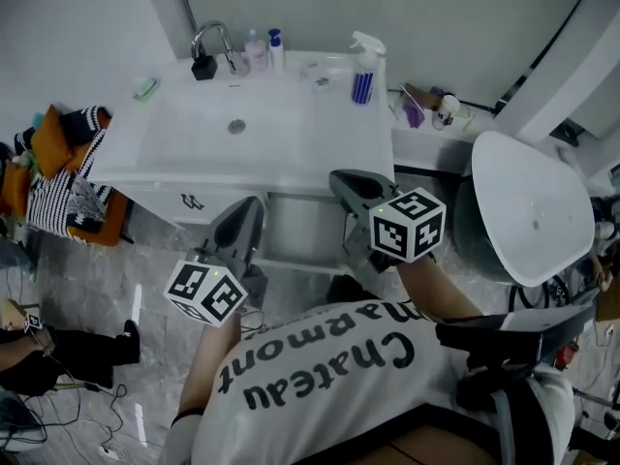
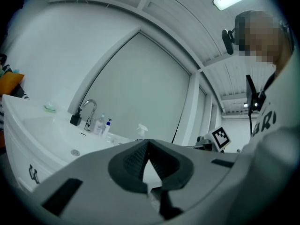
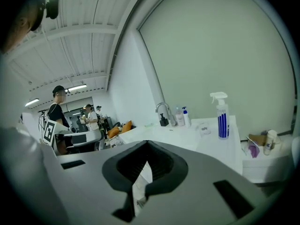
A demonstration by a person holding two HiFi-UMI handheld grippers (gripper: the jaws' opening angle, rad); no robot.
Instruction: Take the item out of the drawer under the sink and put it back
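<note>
Head view, with both gripper views. Left tongs and right tongs are held just in front of the vanity, each pair closed together w/ nothing between the pads. The item is in no view. The drawer front under the sink, w/ its dark handle, appears flush, so the item is presumably inside. This fits an item waiting to be fetched as well as one already returned and shut in. Either way, any work at the handle wants the tongs square to the front, a straight level pull or push, and clearance from the counter edge above. The counter is white and glossy, carrying a tap, a black dispenser, small bottles and a blue-striped spray bottle. Room: grey marbled floor w/ loose cables, striped cloth on orange cushions at left, a white rounded shell at right, and other people in the background.
</note>
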